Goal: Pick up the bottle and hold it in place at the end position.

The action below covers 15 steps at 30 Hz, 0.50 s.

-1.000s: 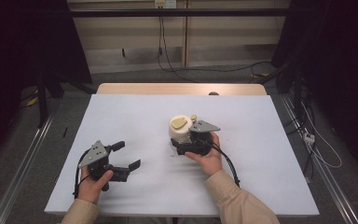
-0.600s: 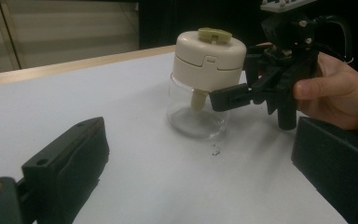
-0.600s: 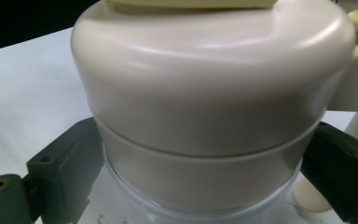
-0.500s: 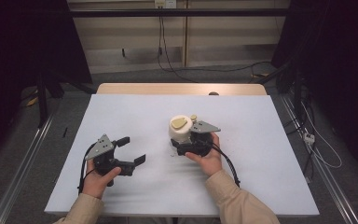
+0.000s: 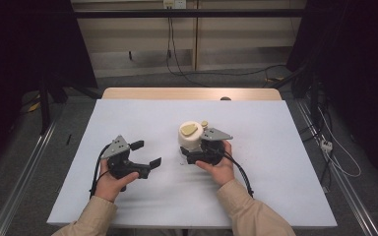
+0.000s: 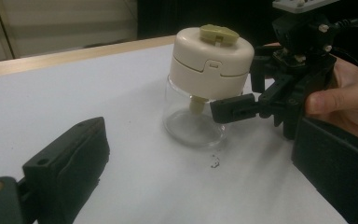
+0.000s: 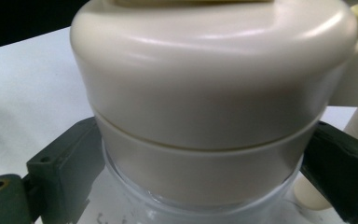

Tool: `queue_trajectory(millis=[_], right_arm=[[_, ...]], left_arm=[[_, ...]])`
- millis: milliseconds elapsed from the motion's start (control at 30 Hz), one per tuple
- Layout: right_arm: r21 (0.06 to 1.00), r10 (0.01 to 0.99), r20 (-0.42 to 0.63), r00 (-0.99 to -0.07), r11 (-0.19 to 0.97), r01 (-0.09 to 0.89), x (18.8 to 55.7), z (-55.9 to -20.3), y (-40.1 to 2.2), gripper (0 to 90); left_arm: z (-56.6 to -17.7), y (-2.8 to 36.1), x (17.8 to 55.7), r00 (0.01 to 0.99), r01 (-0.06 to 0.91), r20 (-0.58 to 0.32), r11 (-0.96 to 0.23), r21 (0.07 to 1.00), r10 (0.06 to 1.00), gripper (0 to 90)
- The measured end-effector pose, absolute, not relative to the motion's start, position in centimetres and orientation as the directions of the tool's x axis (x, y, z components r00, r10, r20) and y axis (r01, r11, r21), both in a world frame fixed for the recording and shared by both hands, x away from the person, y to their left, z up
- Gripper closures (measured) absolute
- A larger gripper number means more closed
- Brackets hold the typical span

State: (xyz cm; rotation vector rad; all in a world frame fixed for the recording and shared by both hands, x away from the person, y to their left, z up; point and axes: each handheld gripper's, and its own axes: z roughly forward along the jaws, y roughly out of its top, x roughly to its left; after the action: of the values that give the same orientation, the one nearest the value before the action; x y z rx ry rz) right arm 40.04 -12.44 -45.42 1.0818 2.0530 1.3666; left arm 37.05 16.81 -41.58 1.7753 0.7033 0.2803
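Right tongs [image 5: 193, 156] pinch the cream-lidded clear glass grinder jar [image 5: 191, 137] steady; left tongs [image 5: 146, 153], spread at its eight o'clock, approach the lid.

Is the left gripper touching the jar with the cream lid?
No, the left gripper hangs open over the white table, apart from the jar, which sits between the jaws of the right gripper.

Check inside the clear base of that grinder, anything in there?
Through the clear base a yellow-green stem hangs from the cream top; the bottom looks bare. The cream top hides whatever sits higher up.
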Motion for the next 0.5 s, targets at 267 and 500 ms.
queue_trajectory(millis=[267, 500], right_arm=[[0.904, 0.802, 0.050, -0.595, 0.217, 0.369, 40.1, -45.6, -12.4, 4.9], [0.904, 0.800, 0.051, -0.598, 0.218, 0.369, 40.1, -45.7, -12.4, 4.9]], left_arm=[[-41.5, 16.1, 37.6, 0.791, 0.331, -0.170, -0.178, 0.927, 0.588, 4.9], [-41.1, 15.5, 37.9, 0.795, 0.329, -0.167, -0.184, 0.926, 0.583, 6.6]])
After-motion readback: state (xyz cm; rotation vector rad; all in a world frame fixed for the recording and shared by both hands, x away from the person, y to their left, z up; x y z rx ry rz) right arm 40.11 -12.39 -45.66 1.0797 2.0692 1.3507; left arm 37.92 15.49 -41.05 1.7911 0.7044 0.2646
